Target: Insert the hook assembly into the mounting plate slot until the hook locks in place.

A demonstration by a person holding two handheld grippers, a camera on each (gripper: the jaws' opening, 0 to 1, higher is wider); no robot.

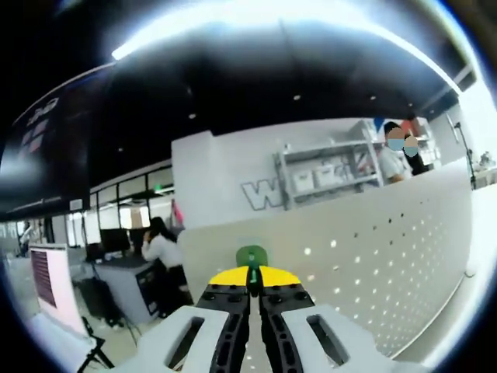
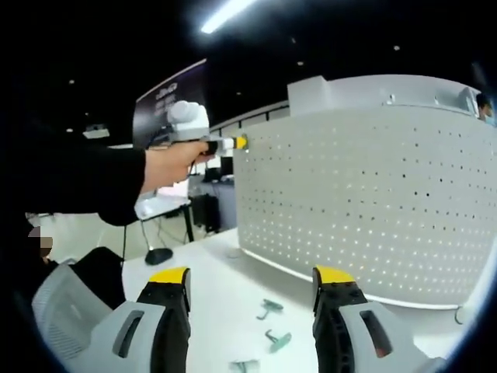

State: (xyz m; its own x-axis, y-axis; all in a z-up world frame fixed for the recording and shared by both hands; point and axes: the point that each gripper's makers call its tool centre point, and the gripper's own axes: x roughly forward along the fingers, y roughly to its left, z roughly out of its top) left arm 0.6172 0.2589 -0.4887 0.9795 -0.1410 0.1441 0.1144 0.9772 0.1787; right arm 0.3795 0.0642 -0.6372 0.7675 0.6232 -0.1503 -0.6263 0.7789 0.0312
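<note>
As the left gripper view shows, the left tongs [image 1: 250, 294] stand with their yellow-tipped jaws pressed together on a small green hook [image 1: 251, 256], which projects just beyond the tips. Behind it stands a white perforated panel [image 1: 373, 256], the mounting plate; the hook appears level with the panel's upper edge, but whether the two touch cannot be told.

In the right gripper view, the right tongs [image 2: 250, 284] stand wide apart and hold nothing. Between and beyond their jaws, three small grey-green hooks [image 2: 270, 308] lie loose on the white desk [image 2: 213, 268], near one another and just in front of the foot of the perforated panel [image 2: 365, 202]. The panel stands upright on the desk.

At upper left of the same view, a hand [image 2: 169, 165] in a dark sleeve [image 2: 78, 186] holds the left tongs [image 2: 237, 143] level, with the yellow tip at the panel's upper left corner. Contact cannot be determined.
</note>
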